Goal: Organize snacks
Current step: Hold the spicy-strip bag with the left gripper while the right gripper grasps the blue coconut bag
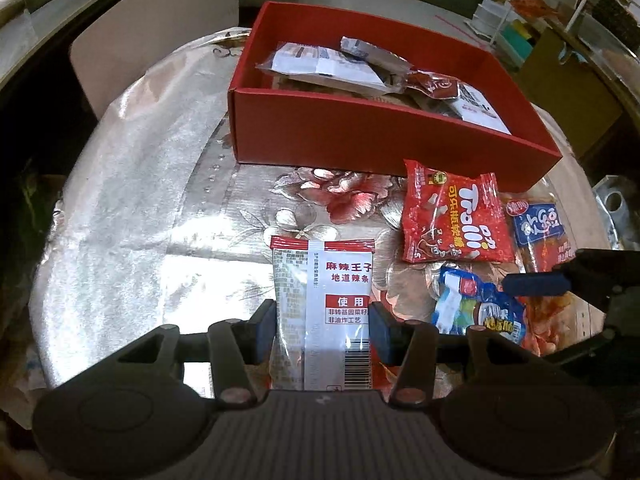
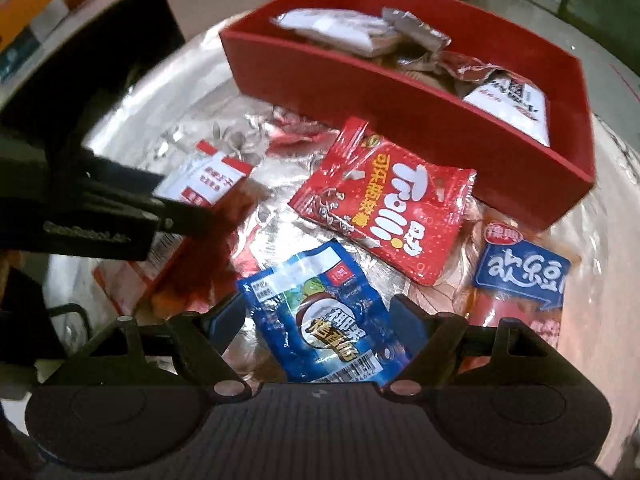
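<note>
Snacks lay scattered on the desk (image 1: 132,208) before the red box (image 1: 360,136), so my left claw (image 1: 322,332) clamped the white spicy-strip packet (image 1: 320,300) while my right claw (image 2: 318,320) straddled, jaws apart, the blue packet (image 2: 320,320).

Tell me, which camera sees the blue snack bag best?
The right wrist view: the blue snack bag lies whole and close between the open right tongs. The left wrist view shows it small, at the side, partly covered.

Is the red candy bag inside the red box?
No, the red candy bag lies on the table in front of the red box.
</note>
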Motion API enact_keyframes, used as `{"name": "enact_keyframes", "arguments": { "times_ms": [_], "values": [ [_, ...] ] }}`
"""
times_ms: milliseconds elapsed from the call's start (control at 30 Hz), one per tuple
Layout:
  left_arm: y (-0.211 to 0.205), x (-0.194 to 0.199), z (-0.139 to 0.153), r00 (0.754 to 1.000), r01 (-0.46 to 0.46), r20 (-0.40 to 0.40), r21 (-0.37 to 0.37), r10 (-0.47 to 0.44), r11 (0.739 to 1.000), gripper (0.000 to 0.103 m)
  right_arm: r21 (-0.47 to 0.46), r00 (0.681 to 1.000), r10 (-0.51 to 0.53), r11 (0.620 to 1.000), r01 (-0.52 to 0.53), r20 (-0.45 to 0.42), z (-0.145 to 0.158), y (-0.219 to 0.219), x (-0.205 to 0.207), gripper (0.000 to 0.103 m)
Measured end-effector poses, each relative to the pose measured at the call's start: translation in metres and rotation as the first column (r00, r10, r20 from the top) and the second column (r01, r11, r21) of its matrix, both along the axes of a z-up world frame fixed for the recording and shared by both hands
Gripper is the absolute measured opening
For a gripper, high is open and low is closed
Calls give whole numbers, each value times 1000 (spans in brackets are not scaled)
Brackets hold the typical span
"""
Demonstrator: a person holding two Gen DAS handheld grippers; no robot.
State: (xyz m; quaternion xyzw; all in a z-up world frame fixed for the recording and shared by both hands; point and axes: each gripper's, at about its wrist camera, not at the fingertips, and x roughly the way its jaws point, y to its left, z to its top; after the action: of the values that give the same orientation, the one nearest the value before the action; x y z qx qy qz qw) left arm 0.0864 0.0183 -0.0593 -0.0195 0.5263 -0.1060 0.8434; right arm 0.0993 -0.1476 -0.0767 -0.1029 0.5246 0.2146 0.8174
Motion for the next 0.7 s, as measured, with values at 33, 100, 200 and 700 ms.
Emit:
{"name": "enact_keyframes", "arguments": {
  "times_ms": [33, 100, 200, 700],
  "values": [
    [-1, 0, 0, 1000, 3, -1, 0, -3, 1000, 43, 1, 1000, -7, 1000, 7, -3, -2, -1, 3, 86],
    [-1, 0, -1, 1000, 8, -2, 1, -8, 1000, 43, 3, 999, -21, 1000, 21, -25, -6, -4, 7, 88],
    [1, 1, -1, 1000, 2, -6, 0, -2, 1000, 43, -10, 999, -15, 1000, 15, -35, -8, -3, 6, 96],
    [2, 1, -6, 999, 9, -34, 15, -8, 1000, 44, 49, 1000, -12, 999, 13, -29, -9, -11, -5, 103]
  ]
}}
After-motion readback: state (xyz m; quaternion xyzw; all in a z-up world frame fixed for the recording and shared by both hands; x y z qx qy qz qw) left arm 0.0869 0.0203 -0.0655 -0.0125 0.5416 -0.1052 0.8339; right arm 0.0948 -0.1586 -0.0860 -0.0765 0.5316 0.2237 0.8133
